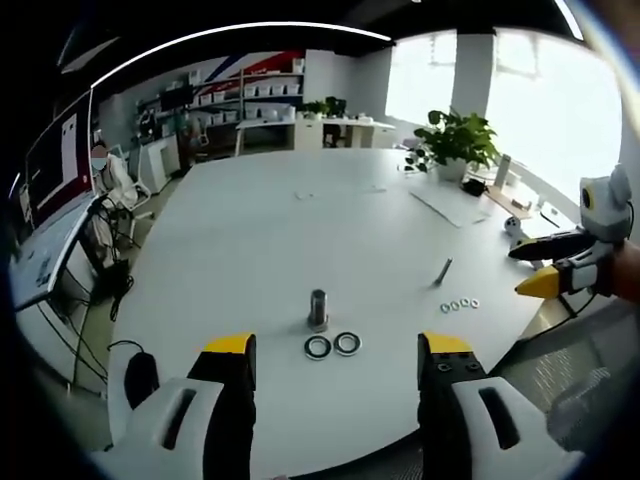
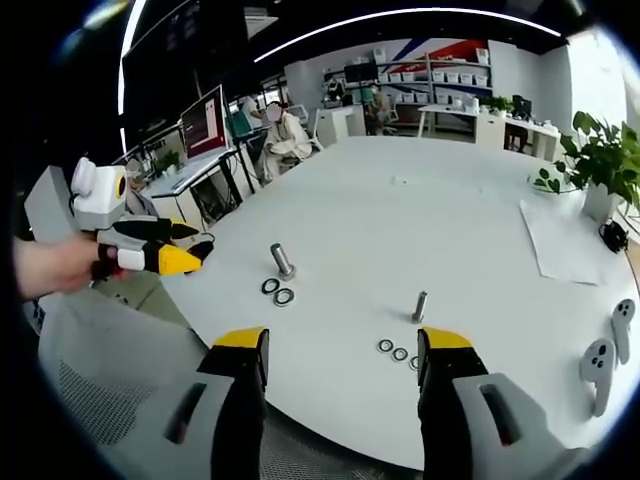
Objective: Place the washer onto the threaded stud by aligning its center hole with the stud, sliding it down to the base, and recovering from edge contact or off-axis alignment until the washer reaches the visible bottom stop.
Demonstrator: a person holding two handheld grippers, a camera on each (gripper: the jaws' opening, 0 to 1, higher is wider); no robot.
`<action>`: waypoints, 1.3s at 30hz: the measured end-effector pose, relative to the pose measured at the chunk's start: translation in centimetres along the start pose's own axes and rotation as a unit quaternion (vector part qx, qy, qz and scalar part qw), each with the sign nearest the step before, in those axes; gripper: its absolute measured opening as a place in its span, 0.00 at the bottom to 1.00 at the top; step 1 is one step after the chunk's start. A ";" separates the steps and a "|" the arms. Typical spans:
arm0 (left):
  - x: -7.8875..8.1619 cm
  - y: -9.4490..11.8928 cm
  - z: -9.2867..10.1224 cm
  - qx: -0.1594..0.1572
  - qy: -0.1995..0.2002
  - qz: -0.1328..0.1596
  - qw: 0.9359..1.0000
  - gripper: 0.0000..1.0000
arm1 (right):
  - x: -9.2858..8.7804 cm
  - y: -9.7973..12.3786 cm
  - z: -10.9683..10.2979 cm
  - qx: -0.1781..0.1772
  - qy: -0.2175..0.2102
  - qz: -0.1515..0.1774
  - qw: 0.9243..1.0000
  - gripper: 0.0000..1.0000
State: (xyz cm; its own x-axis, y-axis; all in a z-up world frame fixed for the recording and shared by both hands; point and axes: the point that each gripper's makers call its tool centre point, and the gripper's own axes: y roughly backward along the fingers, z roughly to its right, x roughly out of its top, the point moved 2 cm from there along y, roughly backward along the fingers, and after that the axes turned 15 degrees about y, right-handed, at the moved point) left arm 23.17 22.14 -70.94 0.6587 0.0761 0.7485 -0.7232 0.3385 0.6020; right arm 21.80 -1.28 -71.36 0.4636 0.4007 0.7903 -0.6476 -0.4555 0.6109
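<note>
An open-plan office is shown. Ahead of the left gripper, a large white table (image 1: 260, 230) is seen, with shelves of white boxes (image 1: 250, 92) along the far wall and a potted plant (image 1: 455, 140) to the right by bright windows. To the left, a monitor (image 1: 62, 155) and a seated person (image 2: 283, 130) at a desk are seen.

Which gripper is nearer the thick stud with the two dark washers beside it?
Left. The left gripper faces the thick stud just ahead; the right gripper sits nearer the thin stud.
</note>
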 end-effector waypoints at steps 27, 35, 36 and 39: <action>-1.6 -0.7 -0.2 0.001 -0.007 -0.049 0.999 0.63 | -0.1 0.1 0.1 0.003 0.000 -0.006 1.000 0.62; -1.9 -2.7 -1.2 -0.002 -0.030 -0.094 0.995 0.60 | -0.1 0.1 0.0 0.007 -0.004 -0.004 1.000 0.62; -1.9 -2.8 -1.2 -0.002 -0.029 -0.098 0.995 0.60 | -0.2 0.1 0.0 0.007 -0.002 -0.005 1.000 0.62; -2.0 -3.4 -1.5 0.000 -0.035 -0.106 0.994 0.60 | -0.1 0.0 -0.2 0.010 0.000 -0.006 1.000 0.62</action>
State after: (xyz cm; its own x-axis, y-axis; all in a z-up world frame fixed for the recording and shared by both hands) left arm 24.65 22.26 -74.86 0.7800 -0.0625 0.6227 -0.5699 0.3402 0.7480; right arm 21.61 -1.22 -71.44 0.4706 0.4061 0.7834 -0.6307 -0.4660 0.6205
